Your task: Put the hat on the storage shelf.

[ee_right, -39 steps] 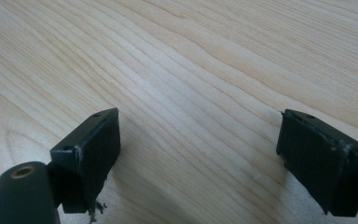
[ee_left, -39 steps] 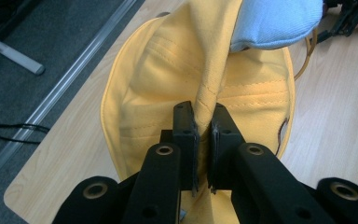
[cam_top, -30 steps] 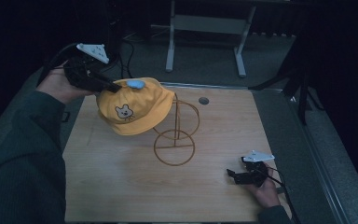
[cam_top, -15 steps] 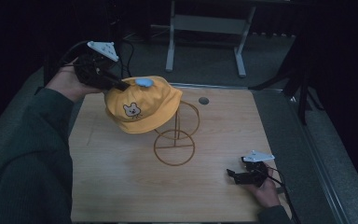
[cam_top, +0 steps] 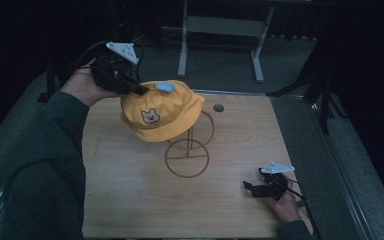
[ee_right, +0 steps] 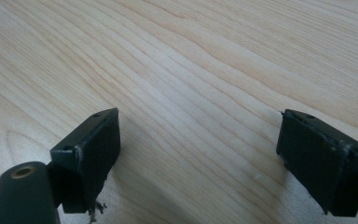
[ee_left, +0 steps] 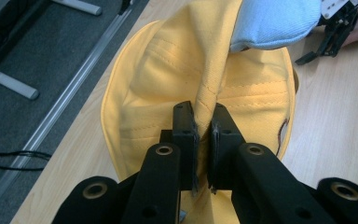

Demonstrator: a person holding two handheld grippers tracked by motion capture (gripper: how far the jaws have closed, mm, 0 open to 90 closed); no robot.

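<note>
A yellow cap (cam_top: 160, 111) with a bear patch and a light blue top button (cam_top: 164, 88) hangs over an orange wire stand (cam_top: 188, 151) at the table's middle. My left gripper (cam_top: 139, 90) is shut on a fold of the cap's fabric at its upper left; in the left gripper view the yellow cap (ee_left: 168, 84) is pinched between the jaws of the left gripper (ee_left: 203, 135). My right gripper (cam_top: 249, 189) rests low at the table's front right, open, with bare wood between the jaws of the right gripper (ee_right: 198, 140).
The wooden table (cam_top: 125, 200) has a small dark hole (cam_top: 218, 107) near its far edge. A metal frame's legs (cam_top: 220, 45) stand on the floor behind the table. A dark rail (cam_top: 340, 165) runs along the table's right side.
My left gripper has carried the cap to the right and slightly up, over the top of the wire stand. The right gripper has stayed in place.
</note>
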